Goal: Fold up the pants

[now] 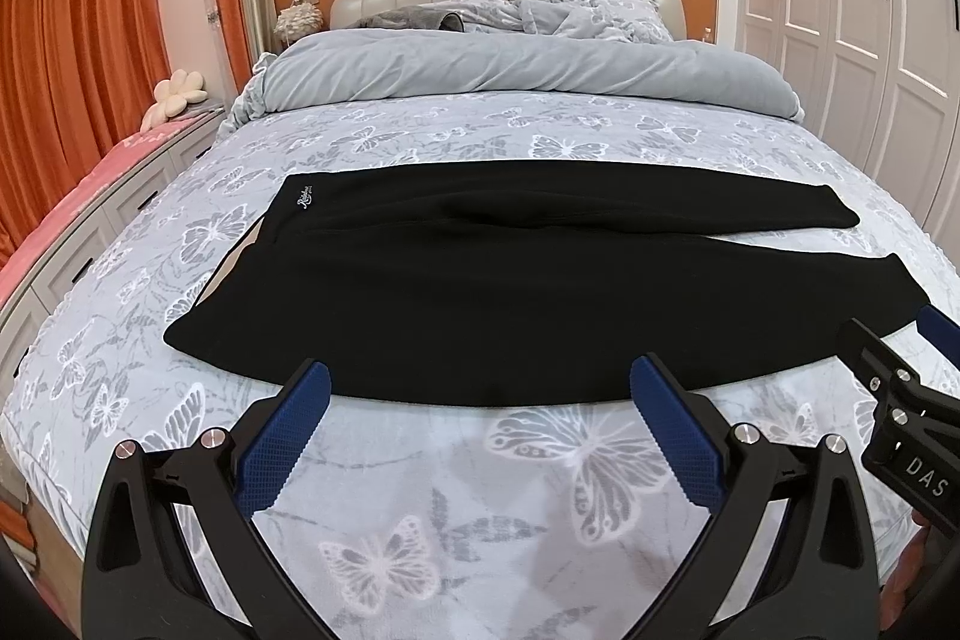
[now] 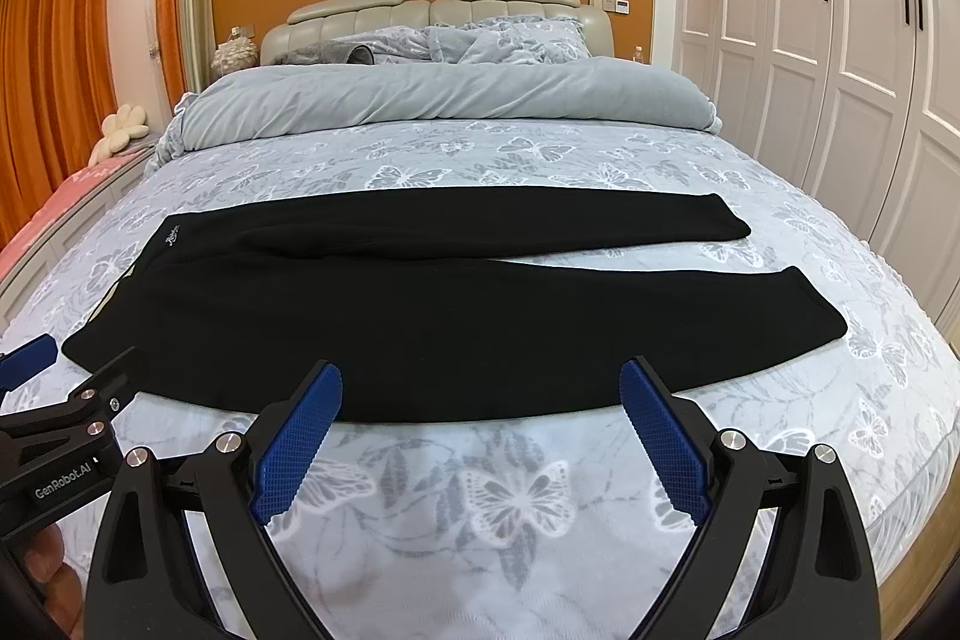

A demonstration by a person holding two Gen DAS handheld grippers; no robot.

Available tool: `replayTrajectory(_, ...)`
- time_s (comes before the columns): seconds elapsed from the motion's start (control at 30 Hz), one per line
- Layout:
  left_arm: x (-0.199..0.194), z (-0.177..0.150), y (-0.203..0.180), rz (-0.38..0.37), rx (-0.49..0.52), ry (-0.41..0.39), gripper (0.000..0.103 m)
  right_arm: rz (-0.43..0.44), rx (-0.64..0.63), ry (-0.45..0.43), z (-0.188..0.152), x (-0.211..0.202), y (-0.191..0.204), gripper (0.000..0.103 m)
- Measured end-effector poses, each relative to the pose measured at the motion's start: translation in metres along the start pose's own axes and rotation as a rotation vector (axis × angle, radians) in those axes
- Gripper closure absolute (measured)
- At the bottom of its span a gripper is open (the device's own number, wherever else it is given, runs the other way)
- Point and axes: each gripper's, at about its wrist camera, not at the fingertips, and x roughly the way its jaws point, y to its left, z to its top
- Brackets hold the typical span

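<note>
The black pants [image 1: 480, 280] are lying flat across the butterfly-print bedspread [image 1: 540, 472], waistband at 9 o'clock, the two legs running toward 3 o'clock with a thin wedge of spread showing between them. The left gripper [image 1: 480, 382] is hovering at 6 o'clock, fingers spread wide and holding nothing, tips just at the pants' near edge. The right gripper [image 2: 480, 388] is doing likewise, fingers wide and bare (its tips sit nearer the leg end). Open bedspread is showing at 6 o'clock below the near hem and at 12 o'clock up to the rolled grey duvet [image 2: 444, 100].
</note>
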Motion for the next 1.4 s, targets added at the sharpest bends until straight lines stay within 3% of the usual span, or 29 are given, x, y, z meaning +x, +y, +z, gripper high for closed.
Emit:
replayTrajectory(0.9, 0.010, 0.001, 0.012, 0.002, 0.000, 0.025, 0.005, 0.026, -0.004, 0.033, 0.000, 0.011, 0.006, 0.011)
replayTrajectory(0.97, 0.019, 0.014, 0.023, -0.038, -0.005, 0.049, 0.005, 0.028, -0.004, 0.045, 0.011, 0.019, -0.010, 0.011)
replayTrajectory(1.1, 0.051, 0.058, 0.060, -0.101, -0.035, 0.090, 0.005, 0.059, 0.049, 0.083, 0.057, 0.052, -0.080, 0.011)
replayTrajectory(1.2, 0.105, 0.103, 0.103, -0.046, -0.083, 0.127, 0.005, 0.070, 0.108, 0.121, 0.086, 0.093, -0.138, 0.011)
replayTrajectory(1.4, 0.236, 0.163, 0.186, 0.046, -0.202, 0.259, 0.005, -0.093, 0.221, 0.239, 0.138, 0.225, -0.258, 0.011)
